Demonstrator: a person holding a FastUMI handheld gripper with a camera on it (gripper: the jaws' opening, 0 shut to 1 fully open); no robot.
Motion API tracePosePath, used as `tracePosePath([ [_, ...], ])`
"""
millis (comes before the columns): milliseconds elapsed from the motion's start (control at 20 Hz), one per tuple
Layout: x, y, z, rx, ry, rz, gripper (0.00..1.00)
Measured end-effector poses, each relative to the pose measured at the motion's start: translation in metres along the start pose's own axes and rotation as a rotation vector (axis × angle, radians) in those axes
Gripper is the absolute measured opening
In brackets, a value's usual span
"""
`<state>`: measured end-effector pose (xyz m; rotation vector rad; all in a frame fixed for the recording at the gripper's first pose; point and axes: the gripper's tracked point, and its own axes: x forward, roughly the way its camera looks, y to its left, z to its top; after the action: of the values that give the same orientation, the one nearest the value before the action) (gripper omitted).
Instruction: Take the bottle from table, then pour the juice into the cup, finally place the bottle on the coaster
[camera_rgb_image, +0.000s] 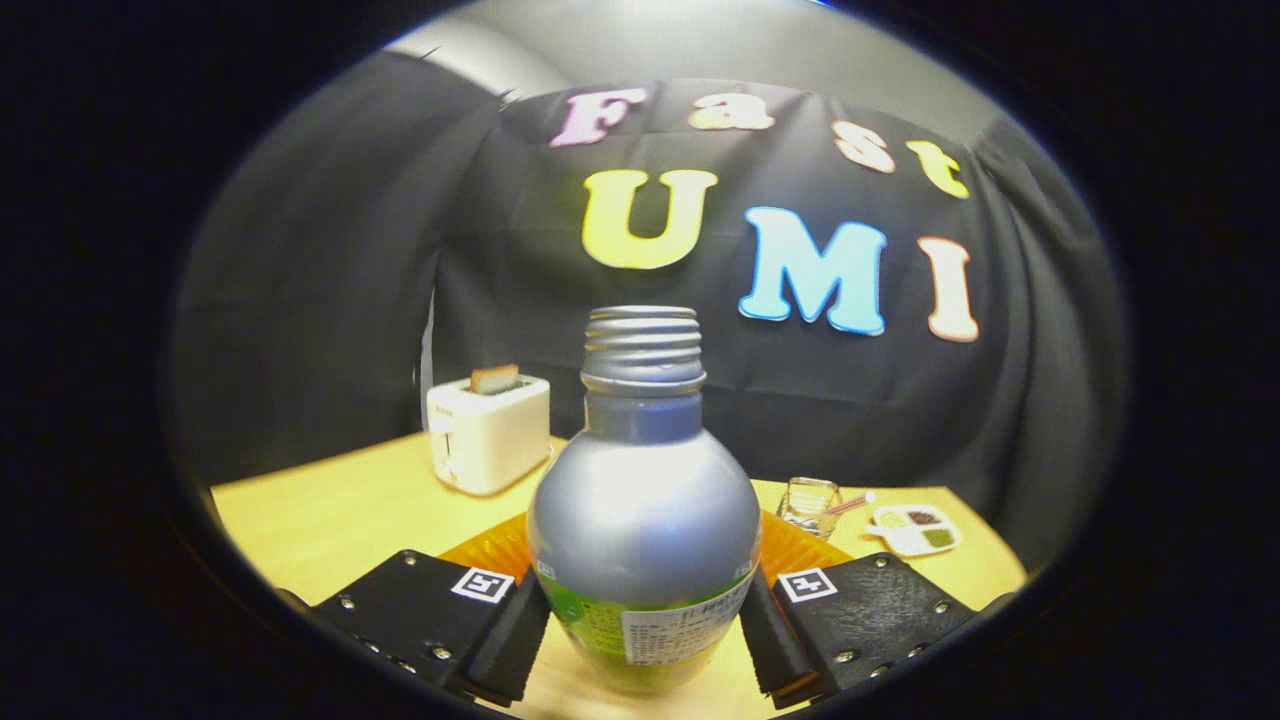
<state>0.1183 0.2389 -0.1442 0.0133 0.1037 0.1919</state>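
Two fingers of your gripper (645, 625) flank the upright silver metal bottle with open threaded neck (643, 500), seemingly pressing its sides; the orange coaster (790, 545) lies just behind it.

Camera rides the gripper, looking forward low over the table (330, 510).

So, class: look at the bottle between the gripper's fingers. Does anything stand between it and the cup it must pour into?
Nothing visible does. The bottle stands between the gripper fingers, with an orange coaster behind it. The glass cup stands beyond, toward the small dish, with only bare table between.
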Motion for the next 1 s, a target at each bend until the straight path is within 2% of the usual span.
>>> tracePosePath([
  [100, 0.008, -0.008, 0.003, 0.049, -0.012, 0.005, 0.81],
  [550, 0.031, -0.008, -0.016, 0.035, 0.022, -0.007, 0.81],
  [1000, 0.062, -0.018, -0.057, 0.001, 0.027, -0.062, 0.82],
])
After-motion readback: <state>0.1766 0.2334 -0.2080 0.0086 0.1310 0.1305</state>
